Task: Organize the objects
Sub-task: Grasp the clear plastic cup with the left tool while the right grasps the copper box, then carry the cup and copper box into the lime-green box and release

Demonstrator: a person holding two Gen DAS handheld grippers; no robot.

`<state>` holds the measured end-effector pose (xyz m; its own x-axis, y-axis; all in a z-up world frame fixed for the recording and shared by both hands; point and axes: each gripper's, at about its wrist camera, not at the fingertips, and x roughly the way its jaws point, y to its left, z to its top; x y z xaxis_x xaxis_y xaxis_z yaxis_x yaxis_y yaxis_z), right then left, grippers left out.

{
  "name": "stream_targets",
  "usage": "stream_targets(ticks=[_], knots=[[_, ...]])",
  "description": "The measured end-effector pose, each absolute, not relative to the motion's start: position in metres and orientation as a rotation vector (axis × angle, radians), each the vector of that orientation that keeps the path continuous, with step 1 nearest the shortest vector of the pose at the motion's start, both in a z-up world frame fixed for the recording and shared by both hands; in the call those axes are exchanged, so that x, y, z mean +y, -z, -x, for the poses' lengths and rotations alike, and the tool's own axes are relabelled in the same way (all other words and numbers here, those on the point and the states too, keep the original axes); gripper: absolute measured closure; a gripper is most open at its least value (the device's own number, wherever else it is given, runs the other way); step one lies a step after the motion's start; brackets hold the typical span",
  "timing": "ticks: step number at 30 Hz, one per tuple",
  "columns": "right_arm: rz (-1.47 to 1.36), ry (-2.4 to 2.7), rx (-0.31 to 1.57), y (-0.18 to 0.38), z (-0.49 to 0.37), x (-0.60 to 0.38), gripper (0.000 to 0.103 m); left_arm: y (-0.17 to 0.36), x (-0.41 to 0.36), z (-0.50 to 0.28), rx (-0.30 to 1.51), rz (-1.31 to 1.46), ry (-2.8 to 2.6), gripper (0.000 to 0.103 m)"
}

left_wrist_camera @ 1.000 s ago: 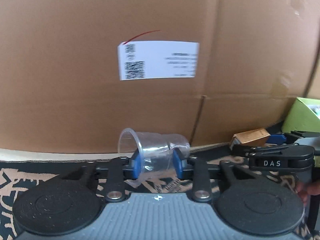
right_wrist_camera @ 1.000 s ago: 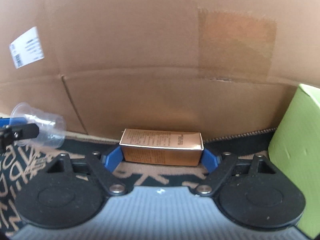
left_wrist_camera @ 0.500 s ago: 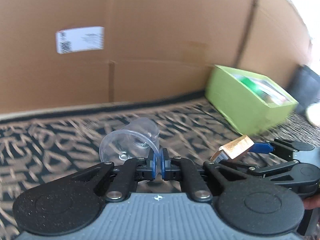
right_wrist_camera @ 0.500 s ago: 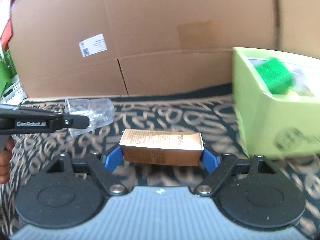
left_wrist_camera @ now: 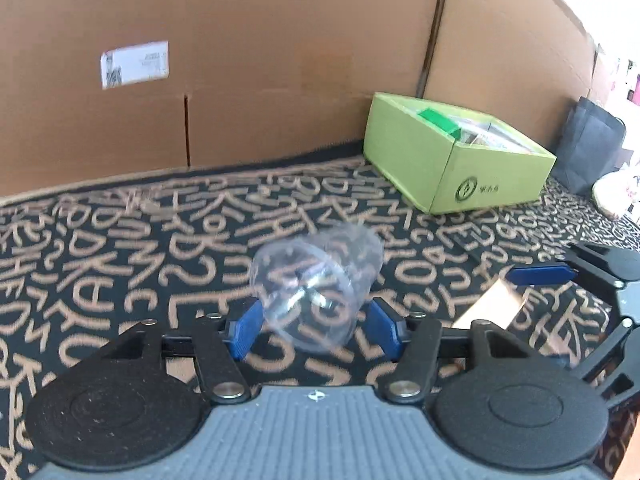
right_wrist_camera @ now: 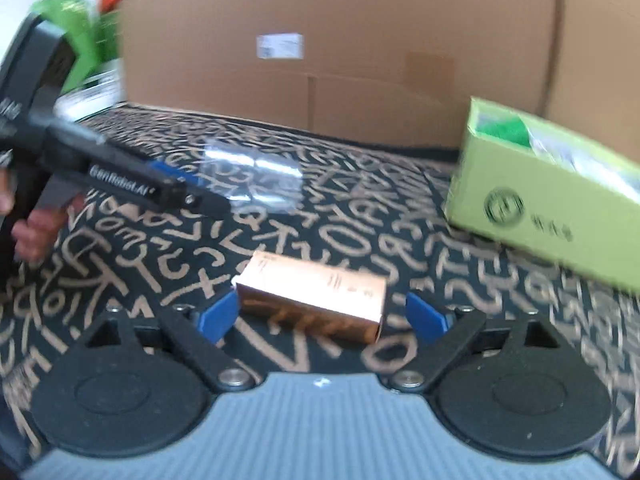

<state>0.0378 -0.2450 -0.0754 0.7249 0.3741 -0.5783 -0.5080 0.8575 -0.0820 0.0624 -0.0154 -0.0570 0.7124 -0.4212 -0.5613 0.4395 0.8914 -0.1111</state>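
Now, starting at your left: your left hand-held gripper (left_wrist_camera: 316, 326) has its jaws opening, with the clear plastic cup (left_wrist_camera: 318, 286) between the blue pads but free of them. The cup lies on its side, mouth toward you and base pointing away toward the far cardboard wall (left_wrist_camera: 240, 60). It looks blurred, and whether it already rests on the patterned tabletop (left_wrist_camera: 120, 248) you cannot tell.

Further right, your right hand-held gripper (right_wrist_camera: 322, 316) is also opening, standing wide around the copper-coloured carton (right_wrist_camera: 316, 296). The carton's long axis runs across the jaws, slightly skewed; its left end sits at the left pad, while a gap shows at the right one.

Farthest right sits the green box (right_wrist_camera: 540, 196), open-topped and already holding things. It lies ahead and to the right of both grippers, and your right hand is the nearer one, so any move toward the box probably suits that side.
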Motion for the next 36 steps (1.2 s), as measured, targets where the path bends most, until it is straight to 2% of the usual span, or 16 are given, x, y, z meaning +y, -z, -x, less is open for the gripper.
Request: stream_targets(ticks=[3,4,5,6,7,10,12,18,23,24,25,26,27,28,36], knots=[[0.286,-0.572,0.613,0.081,-0.061,-0.249,0.007,0.052,-0.025,-0.065,0.593,-0.051,0.490,0.041],[0.259,-0.580,0.643,0.082,-0.068,-0.250,0.012,0.052,-0.029,-0.064,0.585,-0.061,0.491,0.042],[0.217,-0.594,0.667,0.083,-0.072,-0.253,0.020,0.052,-0.032,-0.064,0.582,-0.072,0.490,0.050],[0.174,-0.592,0.673,0.082,-0.074,-0.255,0.036,0.052,-0.035,-0.063,0.584,-0.078,0.489,0.066],[0.156,-0.551,0.673,0.081,-0.074,-0.255,0.045,0.053,-0.036,-0.063,0.593,-0.076,0.492,0.068],[0.099,-0.389,0.684,0.079,-0.069,-0.253,0.063,0.056,-0.039,-0.064,0.630,-0.049,0.525,0.068],[0.087,-0.305,0.702,0.076,-0.061,-0.250,0.065,0.058,-0.045,-0.064,0.640,-0.064,0.541,0.068],[0.099,-0.331,0.685,0.070,-0.047,-0.237,0.062,0.056,-0.049,-0.071,0.615,-0.060,0.488,0.065],[0.037,-0.299,0.674,0.070,-0.060,-0.240,0.061,0.053,-0.051,-0.071,0.620,-0.054,0.495,0.067],[0.040,-0.286,0.680,0.075,-0.063,-0.238,0.062,0.053,-0.052,-0.070,0.618,-0.068,0.488,0.067],[0.046,-0.271,0.665,0.078,-0.062,-0.238,0.069,0.054,-0.053,-0.070,0.618,-0.078,0.484,0.067],[0.056,-0.261,0.660,0.079,-0.063,-0.237,0.071,0.055,-0.054,-0.071,0.626,-0.086,0.488,0.071],[0.053,-0.257,0.657,0.078,-0.061,-0.238,0.072,0.057,-0.055,-0.072,0.638,-0.087,0.496,0.094],[0.043,-0.259,0.655,0.077,-0.058,-0.240,0.072,0.058,-0.056,-0.073,0.655,-0.086,0.508,0.099],[-0.054,-0.206,0.599,0.050,-0.031,-0.287,0.072,0.015,-0.088,-0.068,0.600,-0.123,0.643,0.099]])
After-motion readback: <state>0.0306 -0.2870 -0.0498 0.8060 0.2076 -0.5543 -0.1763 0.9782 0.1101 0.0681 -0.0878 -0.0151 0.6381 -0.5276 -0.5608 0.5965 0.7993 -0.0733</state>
